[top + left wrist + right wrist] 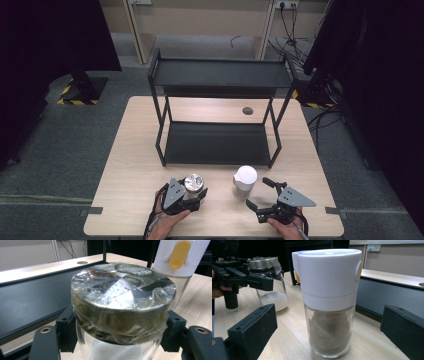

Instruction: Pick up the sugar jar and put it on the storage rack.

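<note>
1. Pale wood forms the table, on which a black two-tier shelf rack is set toward the far side; grey floor and dark curtains are seen around it.
2. Nearest the work stands a glass jar with a foil-wrapped lid, resting on the table in front of the rack's lower shelf, at the person's left; a little white powder is seen in its bottom from the right gripper view.
3. The jar is pinched just below the lid by the left gripper, whose jaws are pressed against the glass on both sides.
4. Just beside it, to the right and apart from it, a glass shaker with a white cap stands upright, filled partway with brown powder; a yellow tab is seen on the cap.
5. The right gripper is held with its jaws spread wide on either side of the shaker, not touching it.
6. The step is judged to be a grasp of both containers before they are lifted, probably toward the rack. The right jaws would best be closed on the glass body below the cap, level and centred, so that the shaker is not tipped.
7. Both hands are held low at the near edge, forearms coming up from below, grippers pointing forward and roughly level with the table.
</note>
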Motion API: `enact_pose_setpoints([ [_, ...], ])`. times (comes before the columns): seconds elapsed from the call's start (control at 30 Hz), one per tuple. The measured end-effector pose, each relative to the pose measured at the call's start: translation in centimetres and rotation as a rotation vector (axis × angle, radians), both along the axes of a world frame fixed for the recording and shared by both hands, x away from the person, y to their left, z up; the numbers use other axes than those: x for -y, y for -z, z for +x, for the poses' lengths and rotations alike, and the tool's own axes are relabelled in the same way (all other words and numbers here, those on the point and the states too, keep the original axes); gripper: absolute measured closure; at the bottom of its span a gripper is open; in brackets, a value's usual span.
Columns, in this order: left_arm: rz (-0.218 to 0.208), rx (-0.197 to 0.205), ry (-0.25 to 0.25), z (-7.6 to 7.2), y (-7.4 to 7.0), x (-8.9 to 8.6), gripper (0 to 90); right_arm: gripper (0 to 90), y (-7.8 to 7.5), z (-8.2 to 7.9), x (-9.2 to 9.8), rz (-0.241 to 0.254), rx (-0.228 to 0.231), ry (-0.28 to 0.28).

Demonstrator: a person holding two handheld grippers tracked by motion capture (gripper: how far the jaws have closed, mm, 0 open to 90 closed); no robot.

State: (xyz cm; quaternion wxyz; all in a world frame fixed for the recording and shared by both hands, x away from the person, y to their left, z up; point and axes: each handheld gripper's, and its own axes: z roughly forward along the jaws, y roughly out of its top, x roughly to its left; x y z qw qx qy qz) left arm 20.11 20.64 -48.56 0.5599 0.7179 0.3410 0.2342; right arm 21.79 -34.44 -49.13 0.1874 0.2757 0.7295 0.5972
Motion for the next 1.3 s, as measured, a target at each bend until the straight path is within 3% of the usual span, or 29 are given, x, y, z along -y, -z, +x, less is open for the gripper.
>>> enact_pose_setpoints([
  [0.63,-0.052,-0.002,0.017,0.4,-2.2,-1.0,30.8,1.2,0.1,0.0,0.1,0.005,0.001,0.006],
  [1.07,-0.072,0.029,-0.017,1.4,-5.2,-1.3,30.8,1.2,0.1,0.1,0.1,0.009,0.0,0.006],
  [1.3,-0.087,0.024,0.001,2.2,-6.7,-1.4,30.8,1.2,0.1,0.1,0.2,0.01,0.002,0.005],
])
